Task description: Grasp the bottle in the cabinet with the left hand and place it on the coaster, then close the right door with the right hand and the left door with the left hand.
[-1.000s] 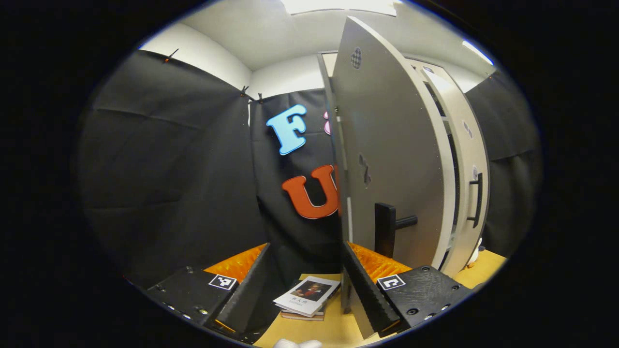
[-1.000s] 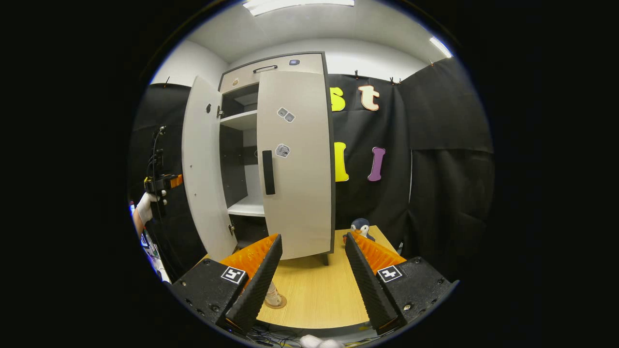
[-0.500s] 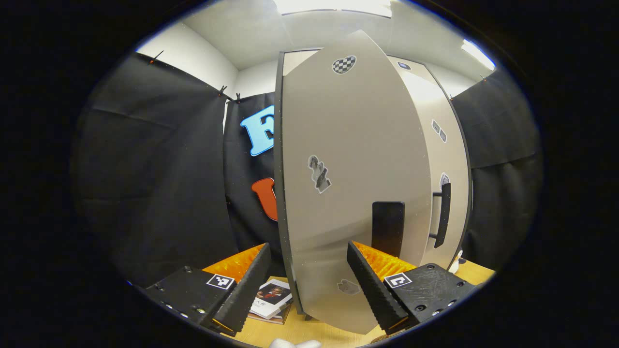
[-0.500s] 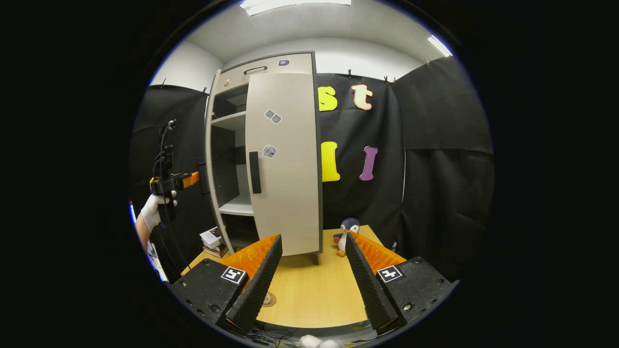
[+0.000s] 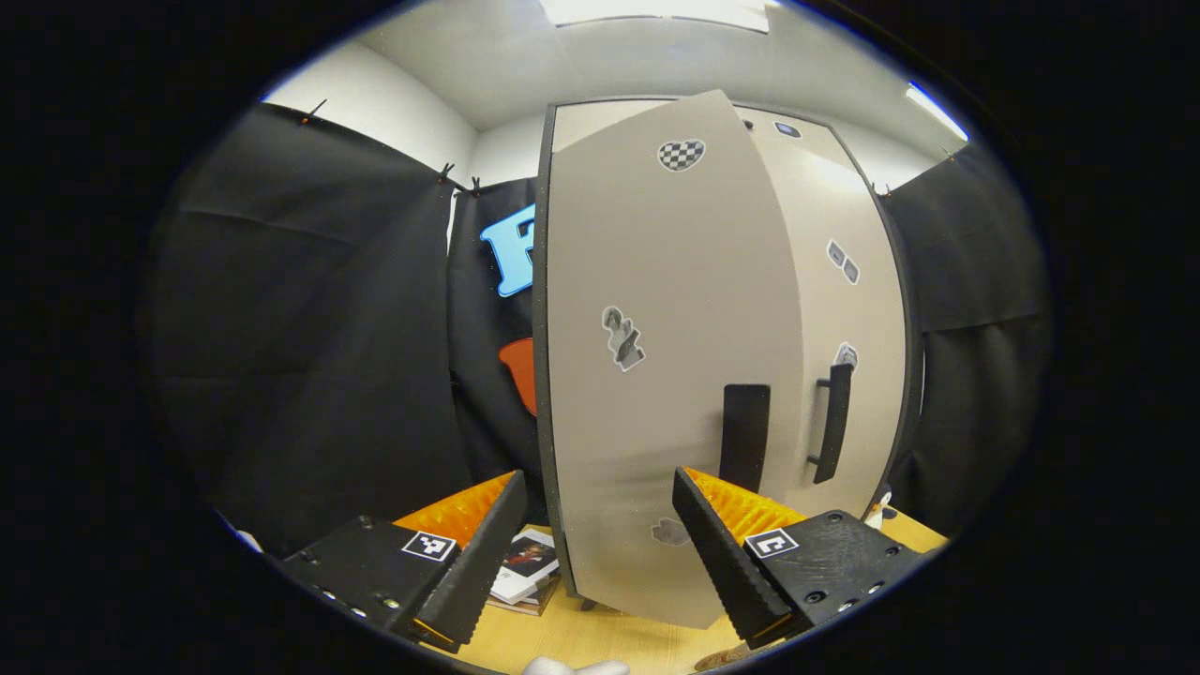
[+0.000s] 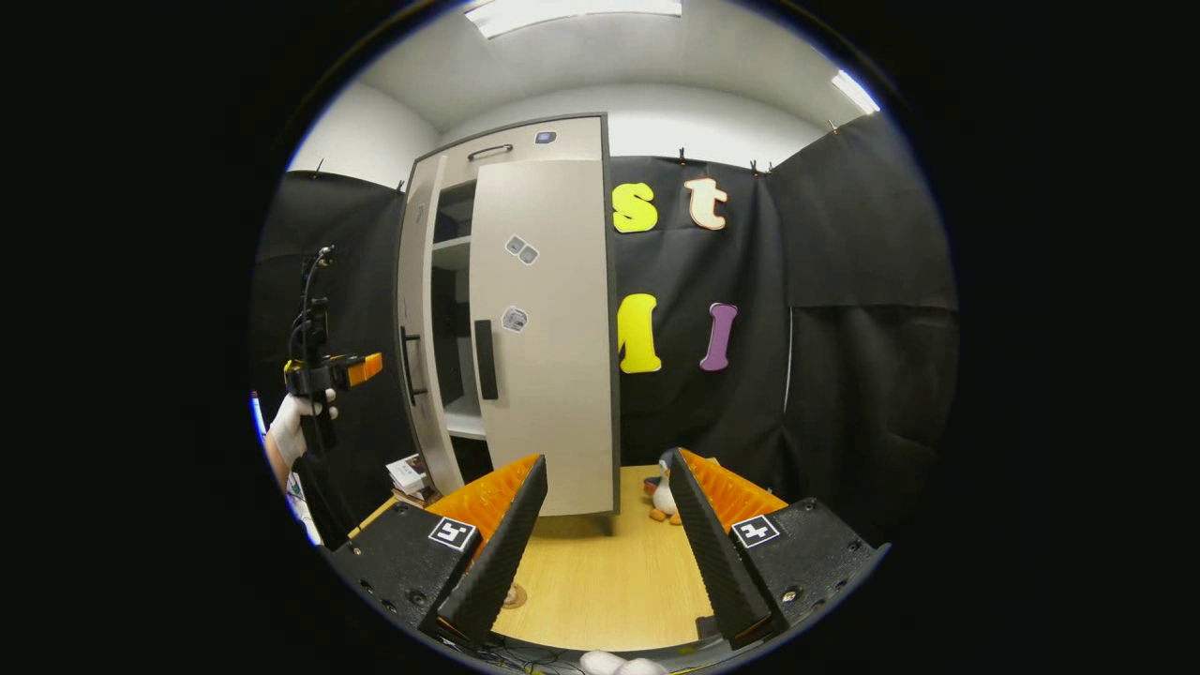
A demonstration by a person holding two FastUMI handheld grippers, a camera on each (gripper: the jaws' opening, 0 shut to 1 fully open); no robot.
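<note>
The tall beige cabinet (image 6: 511,150) stands at the back of the wooden table. Its right door (image 6: 548,337) is shut flat, black handle (image 6: 484,359) facing me. The left door (image 5: 647,375) is almost shut, with a narrow dark gap left in the right gripper view. My left gripper (image 5: 600,553) is open, close in front of that door, below its black handle (image 5: 745,436); a gloved hand (image 6: 292,422) holds it. My right gripper (image 6: 600,553) hangs open over the table, well back from the cabinet. A sliver of the coaster (image 6: 512,594) peeks out beside its left finger; the bottle is hidden.
A small stack of books (image 5: 523,570) lies on the table (image 6: 600,591) left of the cabinet's foot. A penguin toy (image 6: 664,489) stands at the cabinet's right corner. Black cloth walls close in on all sides.
The left door has swung from wide open to nearly shut, with my left gripper following it. The right gripper has tilted slightly and stays back, open.
</note>
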